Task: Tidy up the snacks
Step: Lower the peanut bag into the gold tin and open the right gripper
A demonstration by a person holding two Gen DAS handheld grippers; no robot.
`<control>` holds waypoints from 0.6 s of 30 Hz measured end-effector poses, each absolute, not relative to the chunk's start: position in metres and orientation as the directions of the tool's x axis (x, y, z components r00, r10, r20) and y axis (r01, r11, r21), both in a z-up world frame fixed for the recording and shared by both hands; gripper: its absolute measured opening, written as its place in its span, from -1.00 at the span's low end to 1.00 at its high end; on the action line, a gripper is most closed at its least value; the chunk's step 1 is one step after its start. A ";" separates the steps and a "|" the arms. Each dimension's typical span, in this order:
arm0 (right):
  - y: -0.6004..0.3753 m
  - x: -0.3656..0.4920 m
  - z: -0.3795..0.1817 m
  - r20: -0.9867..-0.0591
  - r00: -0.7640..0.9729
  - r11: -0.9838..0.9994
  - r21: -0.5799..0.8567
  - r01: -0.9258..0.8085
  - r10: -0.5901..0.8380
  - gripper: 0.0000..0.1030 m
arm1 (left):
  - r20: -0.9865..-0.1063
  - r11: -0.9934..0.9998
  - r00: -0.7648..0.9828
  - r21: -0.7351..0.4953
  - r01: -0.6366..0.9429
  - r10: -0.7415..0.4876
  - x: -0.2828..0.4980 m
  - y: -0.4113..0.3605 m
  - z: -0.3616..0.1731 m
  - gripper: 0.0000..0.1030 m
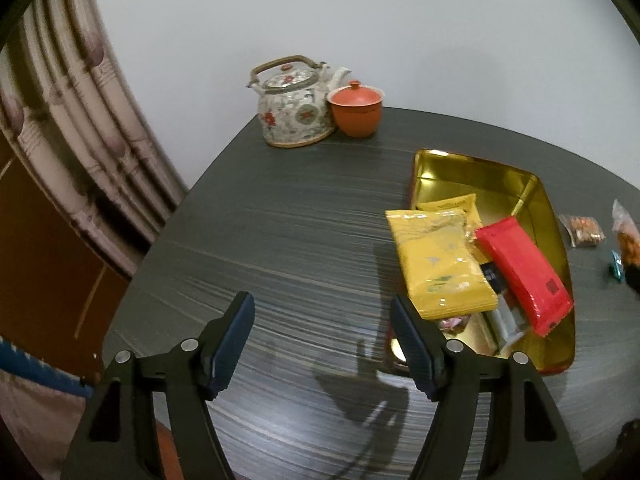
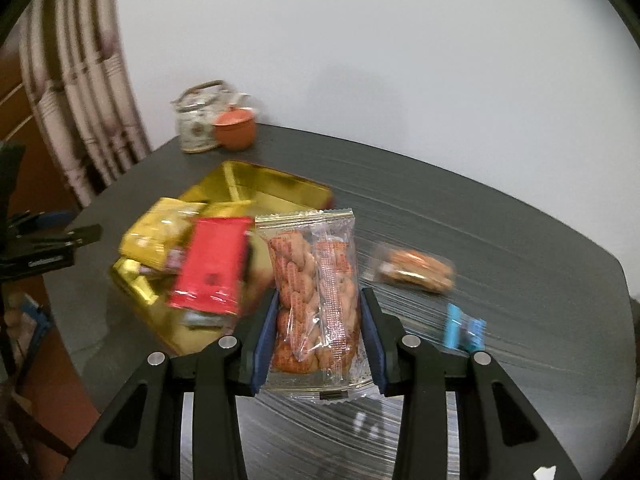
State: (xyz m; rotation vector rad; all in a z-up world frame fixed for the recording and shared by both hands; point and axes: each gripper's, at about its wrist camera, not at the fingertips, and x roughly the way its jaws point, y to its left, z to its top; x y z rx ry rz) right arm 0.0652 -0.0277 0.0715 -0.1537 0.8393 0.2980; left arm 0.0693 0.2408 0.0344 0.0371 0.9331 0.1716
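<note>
1. Our right gripper (image 2: 319, 322) pinches a clear peanut packet (image 2: 314, 296) between its blue ribbed pads; our left gripper (image 1: 322, 344) stands spread with nothing between its jaws
2. We see reddish-brown nuts through crinkled film with crimped, serrated ends; the packet stands upright above the dark streaked table (image 2: 460, 216), its top just beside the gold tin (image 2: 256, 184)
3. We count in the shiny rectangular tin a yellow pouch (image 1: 440, 264) overhanging its near rim, a glossy red bar (image 1: 524, 272) and smaller wrappers; a second nut packet (image 2: 416, 268) and a blue sweet (image 2: 464, 330) lie on the table to the right, blurred
</note>
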 end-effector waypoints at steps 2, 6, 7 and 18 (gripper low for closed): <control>-0.012 0.065 0.071 -0.754 0.616 0.937 -0.001 -0.348 0.228 -0.30 | -0.801 0.985 0.577 0.100 -0.138 0.162 0.069 0.246 0.034 0.40; 0.023 0.063 0.067 -0.760 0.589 0.910 0.010 -0.414 0.276 -0.30 | -0.809 0.986 0.567 0.086 -0.146 0.154 0.067 0.251 0.032 0.41; 0.034 0.061 0.065 -0.764 0.578 0.901 0.011 -0.434 0.288 -0.30 | -0.810 0.986 0.565 0.086 -0.146 0.154 0.066 0.252 0.032 0.42; 0.090 0.070 0.037 -0.803 0.488 0.852 0.046 -0.521 0.342 -0.30 | -0.818 0.994 0.565 0.077 -0.078 0.108 0.062 0.250 0.032 0.44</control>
